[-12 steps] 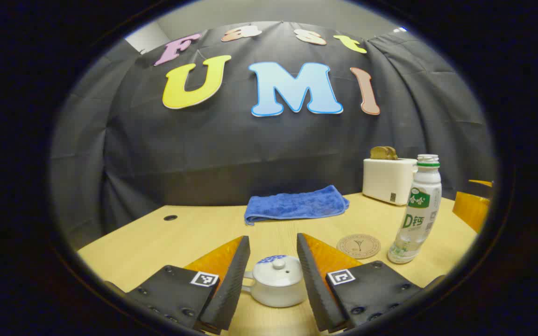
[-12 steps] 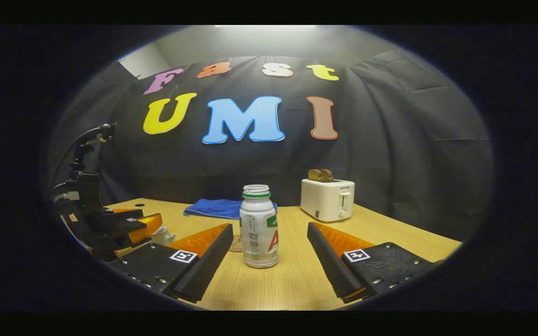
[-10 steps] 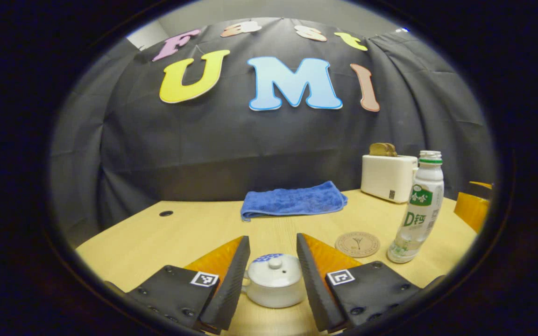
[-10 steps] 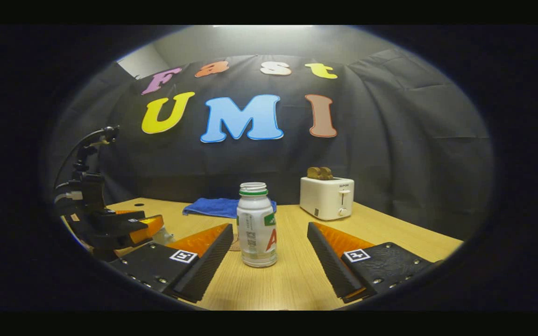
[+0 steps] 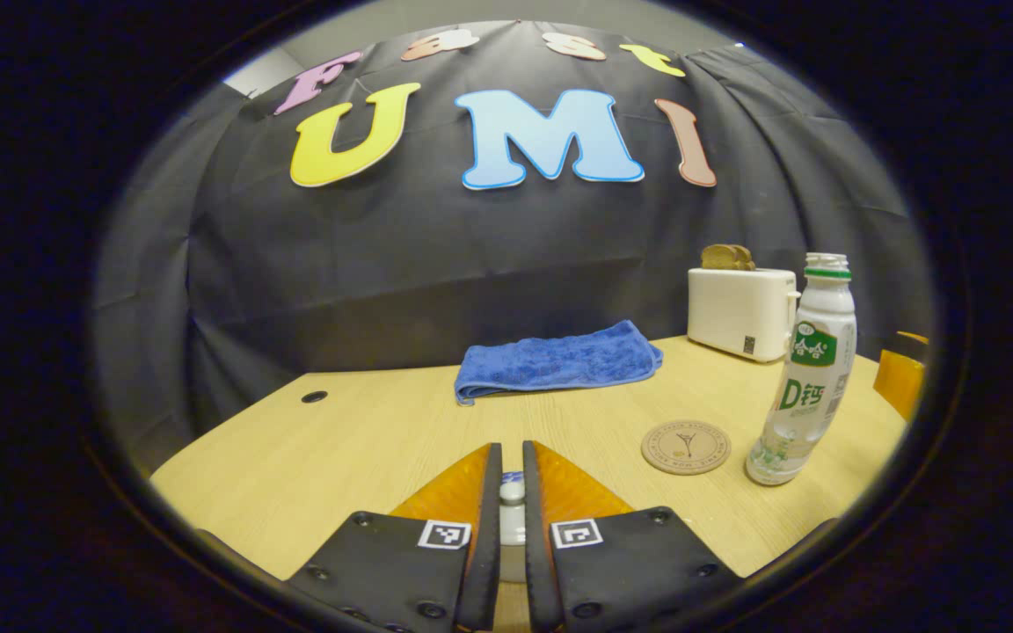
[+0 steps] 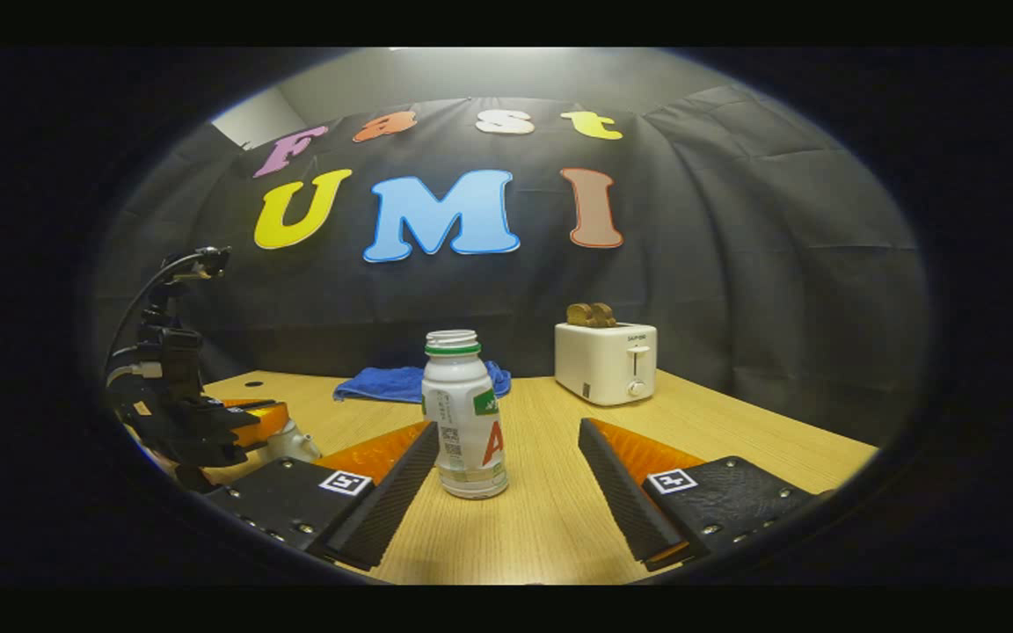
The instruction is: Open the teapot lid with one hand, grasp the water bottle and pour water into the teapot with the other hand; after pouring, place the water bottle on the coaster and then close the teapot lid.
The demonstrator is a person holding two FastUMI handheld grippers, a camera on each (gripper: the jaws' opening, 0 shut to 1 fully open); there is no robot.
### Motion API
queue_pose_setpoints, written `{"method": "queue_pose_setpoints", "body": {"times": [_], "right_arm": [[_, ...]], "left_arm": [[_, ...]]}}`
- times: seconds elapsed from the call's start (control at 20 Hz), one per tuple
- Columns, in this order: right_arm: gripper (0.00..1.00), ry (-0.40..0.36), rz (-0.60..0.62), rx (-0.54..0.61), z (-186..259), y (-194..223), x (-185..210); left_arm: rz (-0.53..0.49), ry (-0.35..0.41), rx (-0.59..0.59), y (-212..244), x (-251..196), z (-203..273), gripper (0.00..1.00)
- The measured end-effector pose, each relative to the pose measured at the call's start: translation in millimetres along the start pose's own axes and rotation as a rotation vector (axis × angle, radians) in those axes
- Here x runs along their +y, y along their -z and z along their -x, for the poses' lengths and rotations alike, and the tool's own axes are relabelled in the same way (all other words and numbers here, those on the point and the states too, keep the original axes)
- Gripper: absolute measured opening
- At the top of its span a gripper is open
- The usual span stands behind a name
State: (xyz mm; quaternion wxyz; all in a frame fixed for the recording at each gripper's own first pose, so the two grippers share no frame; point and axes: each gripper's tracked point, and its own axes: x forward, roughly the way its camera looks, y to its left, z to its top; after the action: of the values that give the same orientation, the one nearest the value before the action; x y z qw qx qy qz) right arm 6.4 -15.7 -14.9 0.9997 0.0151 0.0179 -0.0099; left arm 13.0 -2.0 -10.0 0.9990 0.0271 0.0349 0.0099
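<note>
Two hand-held claws work at a wooden table point(image 5: 313, 457). The left claw point(image 5: 512, 479) has its fingers drawn nearly together around the small knob of the teapot lid point(image 5: 512, 491), which sits between the tips; real contact cannot be confirmed. The right claw point(image 6: 506, 479) is wide open, with the uncapped water bottle point(image 6: 464, 413) standing upright just ahead, nearer its left finger. A round coaster point(image 5: 687, 447) lies right of the left claw, beside the bottle. The lid-opening step seems underway; next comes a straight lift, then closing on the bottle.
</note>
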Motion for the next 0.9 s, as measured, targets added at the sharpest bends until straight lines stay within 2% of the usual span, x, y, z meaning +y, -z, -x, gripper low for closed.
{"method": "queue_pose_setpoints", "body": {"times": [0.15,0.45,0.5,0.6,0.65,0.7,0.9], "right_arm": [[0.98,-0.025,-0.008,0.020,-0.9,7.2,3.3],[0.98,-0.094,-0.004,0.053,-11.0,16.6,12.8],[0.98,-0.100,0.004,0.058,-13.5,18.3,13.8],[0.98,-0.113,0.034,0.058,-19.5,17.7,16.0],[0.98,-0.121,0.049,0.057,-22.3,16.9,17.4],[0.98,-0.137,0.067,0.057,-25.5,17.4,20.2],[0.98,-0.162,0.098,0.047,-39.6,14.2,25.5]], "left_arm": [[0.023,0.004,-0.007,-1.6,1.7,-0.7,0.14],[0.100,0.037,-0.055,-27.1,8.1,9.5,0.12],[0.107,0.038,-0.068,-35.4,10.5,12.6,0.08],[0.122,0.039,-0.092,-48.4,16.2,23.6,0.12],[0.130,0.039,-0.102,-53.1,18.9,29.9,0.08],[0.138,0.038,-0.111,-58.5,23.8,36.0,0.12],[0.160,0.018,-0.141,-70.1,45.8,63.8,0.12]]}}
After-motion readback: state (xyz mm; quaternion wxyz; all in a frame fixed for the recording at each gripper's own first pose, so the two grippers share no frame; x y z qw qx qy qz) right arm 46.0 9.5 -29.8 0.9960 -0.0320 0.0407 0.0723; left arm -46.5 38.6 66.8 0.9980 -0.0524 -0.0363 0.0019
